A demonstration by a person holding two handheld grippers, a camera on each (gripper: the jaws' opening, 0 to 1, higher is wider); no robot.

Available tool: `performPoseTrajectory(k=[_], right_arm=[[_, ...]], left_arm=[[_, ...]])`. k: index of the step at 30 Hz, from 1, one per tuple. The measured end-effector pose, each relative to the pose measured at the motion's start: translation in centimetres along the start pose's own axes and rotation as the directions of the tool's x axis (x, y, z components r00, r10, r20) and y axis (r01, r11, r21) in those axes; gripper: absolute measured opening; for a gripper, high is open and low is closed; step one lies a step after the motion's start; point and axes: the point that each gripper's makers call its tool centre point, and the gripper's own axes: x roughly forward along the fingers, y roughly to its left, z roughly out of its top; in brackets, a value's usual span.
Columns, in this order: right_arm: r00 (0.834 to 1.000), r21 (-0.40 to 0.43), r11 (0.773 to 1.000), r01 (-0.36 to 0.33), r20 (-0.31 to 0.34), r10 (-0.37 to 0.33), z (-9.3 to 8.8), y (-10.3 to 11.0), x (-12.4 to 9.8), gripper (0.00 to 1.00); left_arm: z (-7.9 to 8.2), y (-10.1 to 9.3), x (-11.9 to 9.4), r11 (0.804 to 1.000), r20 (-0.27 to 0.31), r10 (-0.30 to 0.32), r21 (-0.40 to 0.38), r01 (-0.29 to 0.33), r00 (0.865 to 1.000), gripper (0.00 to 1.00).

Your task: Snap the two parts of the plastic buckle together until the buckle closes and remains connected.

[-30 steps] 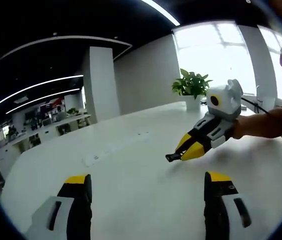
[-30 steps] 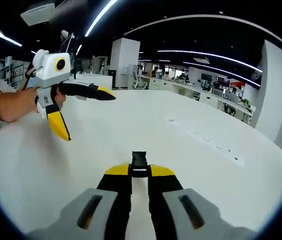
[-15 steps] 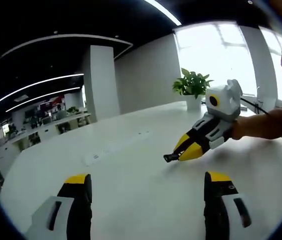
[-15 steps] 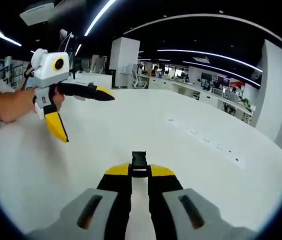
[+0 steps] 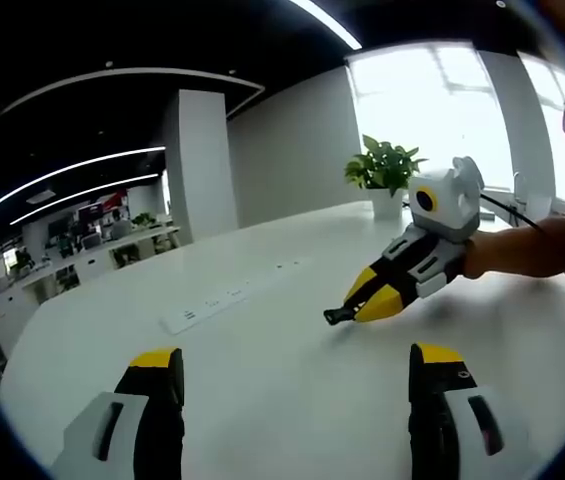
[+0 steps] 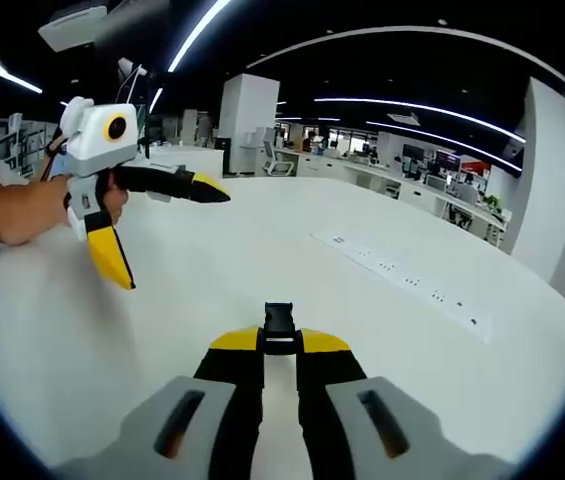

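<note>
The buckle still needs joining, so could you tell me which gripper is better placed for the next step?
Right. The right gripper is shut on a black buckle part, while the left gripper is open and holds nothing.

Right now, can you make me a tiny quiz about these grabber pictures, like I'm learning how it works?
1. True or false: the right gripper has its jaws shut on a black buckle piece.
2. The left gripper has its jaws: A) wide open with nothing between them, B) shut on a cup, C) shut on a plant.
3. Fill in: in the left gripper view, a potted ____ stands at the far end of the white table.

Key: 1 true; 2 A; 3 plant.
</note>
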Motion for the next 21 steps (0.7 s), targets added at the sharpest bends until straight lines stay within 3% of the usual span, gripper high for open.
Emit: performPoseTrajectory(k=[21], right_arm=[[1.000, -0.001, 1.000, -0.025, -0.018, 0.025, 0.1, -1.1, 1.8, 0.10]], left_arm=[[-0.3, 0.5, 0.7, 1.000, -0.003, -0.006, -0.010, 0.006, 1.000, 0.95]])
